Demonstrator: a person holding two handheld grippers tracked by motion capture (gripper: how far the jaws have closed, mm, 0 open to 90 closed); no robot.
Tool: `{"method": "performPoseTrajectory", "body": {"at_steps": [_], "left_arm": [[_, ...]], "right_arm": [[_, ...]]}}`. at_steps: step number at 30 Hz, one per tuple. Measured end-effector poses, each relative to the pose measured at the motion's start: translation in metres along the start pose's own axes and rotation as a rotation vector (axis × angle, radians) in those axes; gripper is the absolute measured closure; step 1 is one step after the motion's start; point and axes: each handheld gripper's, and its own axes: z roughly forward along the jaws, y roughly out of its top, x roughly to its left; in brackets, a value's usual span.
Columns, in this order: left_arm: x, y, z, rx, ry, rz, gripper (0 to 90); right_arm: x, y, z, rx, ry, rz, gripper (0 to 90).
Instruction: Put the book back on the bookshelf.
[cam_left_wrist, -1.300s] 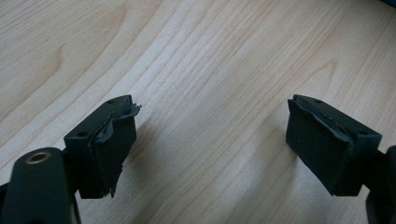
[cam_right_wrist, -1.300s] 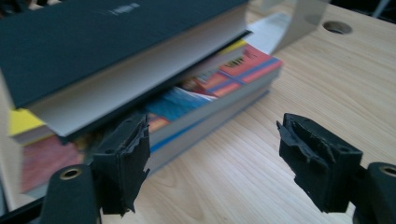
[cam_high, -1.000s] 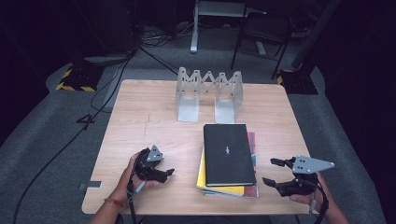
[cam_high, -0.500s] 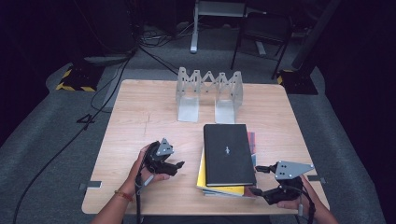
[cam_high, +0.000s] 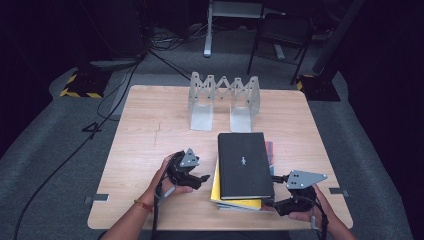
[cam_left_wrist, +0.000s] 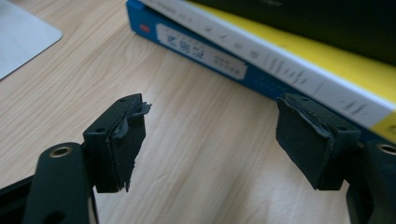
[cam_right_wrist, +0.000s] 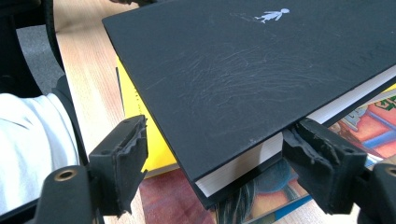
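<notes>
Large black hardcover book (cam_high: 244, 164) atop a stack of thinner colourful books (cam_high: 239, 202), lying at 5 o'clock on the light wooden desk (cam_high: 150, 130). Right gripper (cam_high: 278, 192) released, jaws straddling its near corner. Left gripper (cam_high: 201, 179) released at the stack's 9 o'clock.

We see a matte black hardcover book (cam_high: 244, 164) bearing a small white figure emblem, its cover streaked with pale scuffs in the right gripper view. Under it lie a bright yellow book (cam_high: 235, 202) and a blue-spined book (cam_left_wrist: 219, 51) with a white label. The light wood-grain worktop (cam_high: 150, 130) holds a silver-grey zigzag metal rack (cam_high: 223, 100) at twelve o'clock. Both claws, left (cam_high: 200, 177) and right (cam_high: 274, 190), are black.
</notes>
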Motion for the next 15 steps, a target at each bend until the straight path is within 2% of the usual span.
{"method": "performPoseTrajectory", "body": {"at_steps": [3,5,9,12,15], "left_arm": [[-0.0063,0.0005,0.0029,0.012,-0.009,0.026,23.4],[-0.0083,0.0005,0.0033,0.015,0.001,0.038,23.9],[-0.0074,-0.0012,0.0007,-0.004,-0.033,0.019,23.7],[-0.0082,-0.0017,0.0014,0.003,-0.027,0.027,23.6],[-0.0082,-0.0031,0.0018,-0.001,-0.031,0.018,24.2]], "right_arm": [[0.0000,-0.0008,-0.0003,-0.002,-0.007,0.001,25.1],[0.0001,-0.0007,-0.0003,0.001,-0.012,-0.007,25.8],[0.0003,-0.0017,0.0003,0.006,-0.022,-0.010,26.0],[0.0000,-0.0018,0.0002,0.006,-0.023,-0.010,26.2],[-0.0002,-0.0019,0.0003,0.005,-0.023,-0.010,26.3]]}}
